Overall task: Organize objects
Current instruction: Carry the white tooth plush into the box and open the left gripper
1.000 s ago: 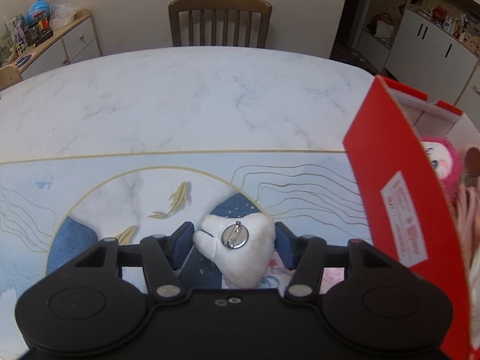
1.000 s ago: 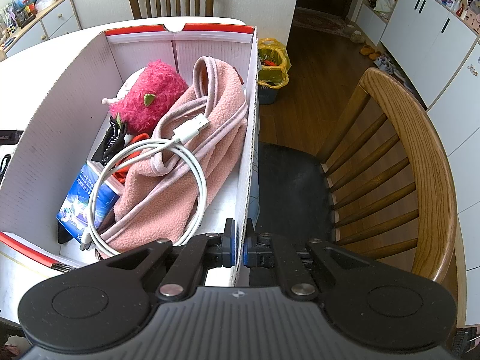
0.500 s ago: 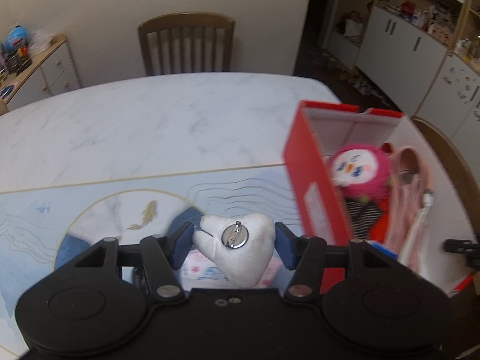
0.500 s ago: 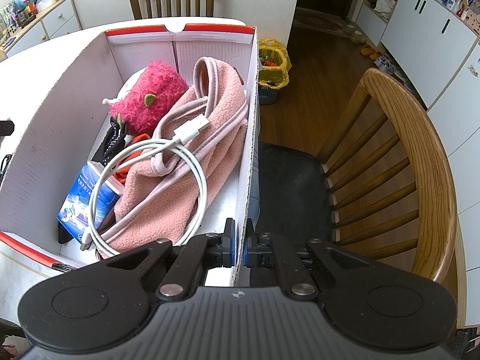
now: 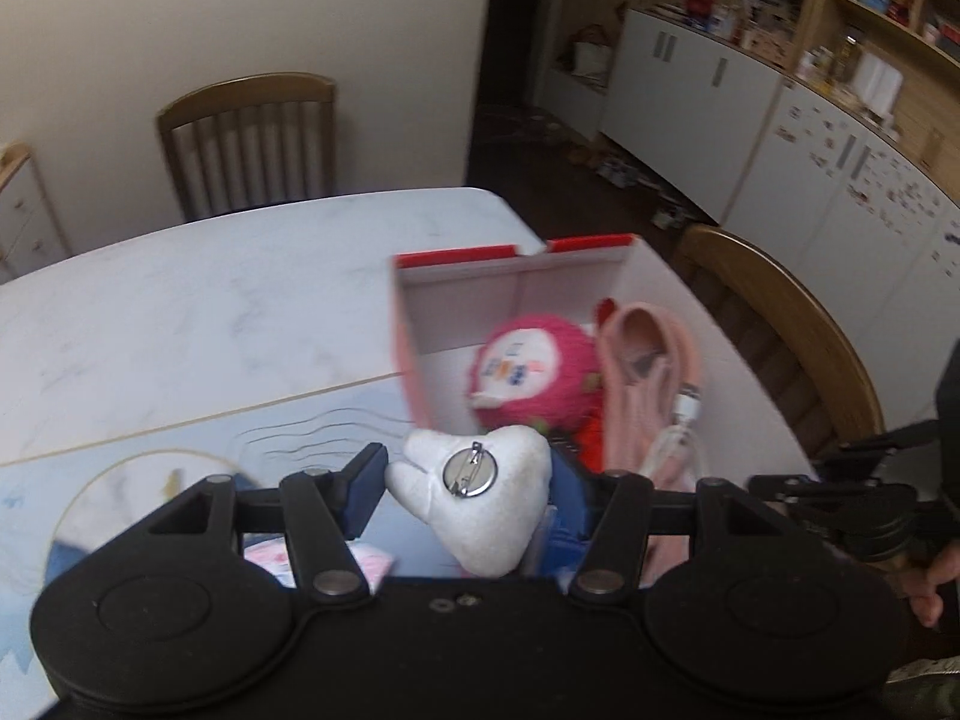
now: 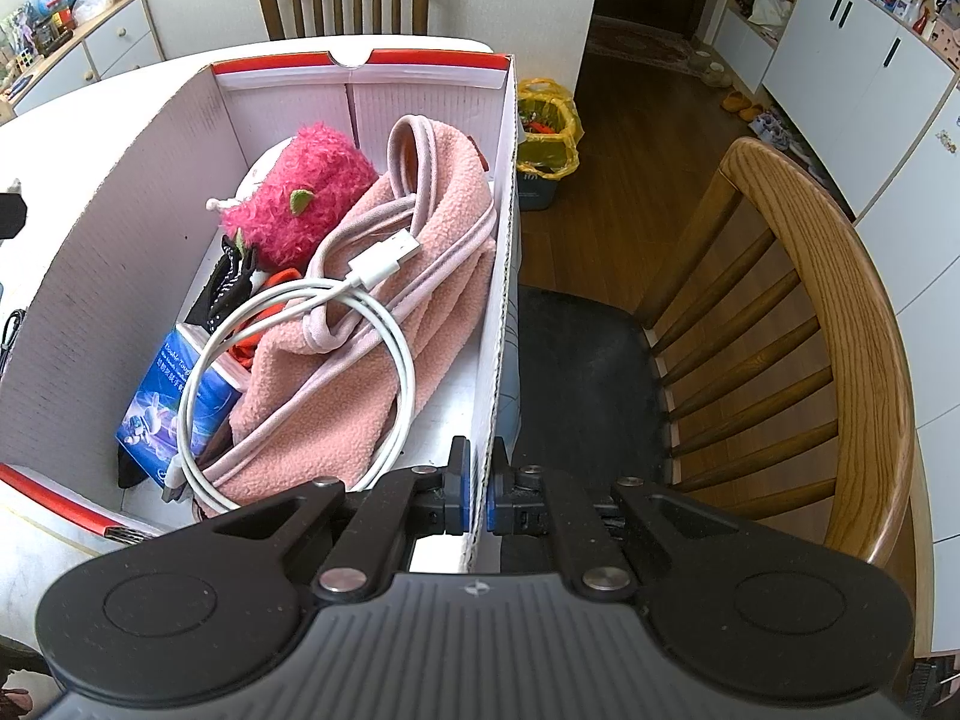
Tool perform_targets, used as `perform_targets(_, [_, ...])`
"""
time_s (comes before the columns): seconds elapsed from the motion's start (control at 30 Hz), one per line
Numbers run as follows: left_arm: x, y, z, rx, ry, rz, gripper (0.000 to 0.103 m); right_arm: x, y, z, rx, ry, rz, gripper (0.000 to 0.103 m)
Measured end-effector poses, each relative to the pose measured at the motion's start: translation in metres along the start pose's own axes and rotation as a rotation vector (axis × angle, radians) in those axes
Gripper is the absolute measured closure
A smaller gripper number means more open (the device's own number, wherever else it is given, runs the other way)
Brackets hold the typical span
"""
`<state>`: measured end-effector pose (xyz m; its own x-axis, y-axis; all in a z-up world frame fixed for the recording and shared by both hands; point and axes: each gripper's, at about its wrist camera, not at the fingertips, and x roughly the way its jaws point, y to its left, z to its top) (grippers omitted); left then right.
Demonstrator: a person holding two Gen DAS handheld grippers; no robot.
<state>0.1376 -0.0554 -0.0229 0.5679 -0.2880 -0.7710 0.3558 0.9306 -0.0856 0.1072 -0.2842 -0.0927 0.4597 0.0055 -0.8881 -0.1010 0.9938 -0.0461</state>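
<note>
My left gripper (image 5: 465, 483) is shut on a white plush brooch (image 5: 480, 516), its metal pin back facing the camera. It hangs above the near left corner of a red-and-white cardboard box (image 5: 408, 324). The box holds a pink plush toy (image 5: 528, 372), a pink fleece (image 6: 372, 372), a coiled white cable (image 6: 300, 324), a blue packet (image 6: 174, 402) and a black clip (image 6: 225, 288). My right gripper (image 6: 477, 492) is shut on the box's right wall (image 6: 504, 300) near its front corner. In the left wrist view the right gripper (image 5: 858, 498) shows at the right edge.
The box stands at the right end of a white marble table (image 5: 210, 312) with a blue patterned mat (image 5: 180, 450). A wooden chair (image 6: 840, 330) stands right beside the box, another chair (image 5: 252, 144) at the far side. A yellow-bagged bin (image 6: 546, 138) is on the floor.
My left gripper rose and swung right with the white brooch, from over the mat to above the box's corner, so the box's inside came into view. The right gripper stayed still.
</note>
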Motion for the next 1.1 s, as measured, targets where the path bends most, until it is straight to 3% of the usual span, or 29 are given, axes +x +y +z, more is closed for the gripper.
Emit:
perform_targets(0.23, [0.02, -0.036, 0.004, 0.092, 0.006, -0.029, 0.047, 0.0, 0.0, 0.001, 0.005, 0.0, 0.002, 0.099])
perform_targets(0.47, [0.046, -0.044, 0.012, 0.101, 0.028, -0.019, 0.047, -0.001, 0.001, 0.003, 0.01, -0.002, 0.003, 0.098])
perform_targets(0.7, [0.078, -0.045, 0.012, 0.104, 0.104, -0.002, 0.047, 0.0, 0.001, 0.003, 0.011, -0.002, 0.004, 0.098])
perform_targets(1.1, [0.109, -0.059, 0.01, 0.164, 0.142, 0.001, 0.047, -0.001, 0.001, 0.003, 0.011, -0.002, 0.001, 0.098])
